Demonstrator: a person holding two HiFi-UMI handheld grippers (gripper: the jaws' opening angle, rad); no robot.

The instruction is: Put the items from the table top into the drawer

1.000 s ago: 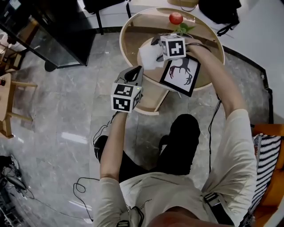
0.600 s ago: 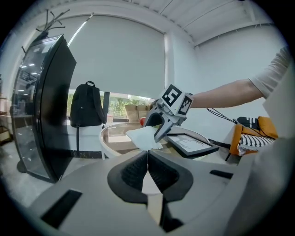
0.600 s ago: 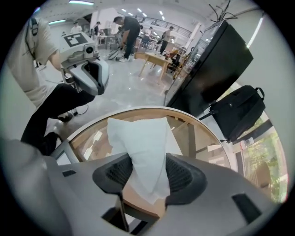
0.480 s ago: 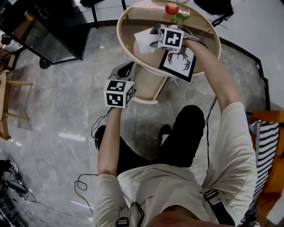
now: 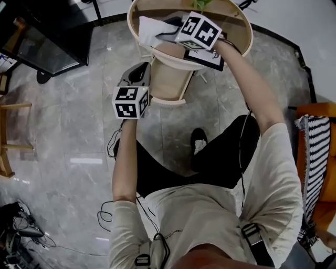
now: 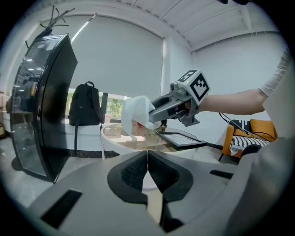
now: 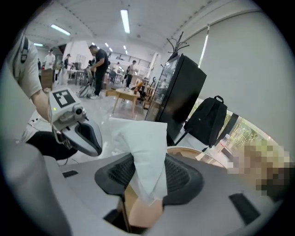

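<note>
My right gripper (image 5: 167, 31) hangs over the round wooden table (image 5: 244, 41). Its jaws are closing on a white tissue (image 5: 148, 29), which is pinched between the pads and stands up out of them in the right gripper view (image 7: 145, 147). The tissue (image 6: 138, 113) is off the table top. A framed deer picture (image 5: 208, 55) lies on the table under that arm. My left gripper (image 5: 139, 74) is shut and empty (image 6: 147, 159), low at the left beside the open wooden drawer (image 5: 169, 101) under the table.
Green leaves (image 5: 201, 4) show at the table's far edge. A tall black cabinet (image 6: 44, 101) and a black backpack (image 6: 85, 106) stand to the left beyond the table. A striped cushion on an orange chair (image 5: 315, 152) is at my right. Cables lie on the grey floor (image 5: 105, 215).
My right gripper has risen from the table top with the tissue and rolled leftward. My left gripper has shifted a little beside the drawer.
</note>
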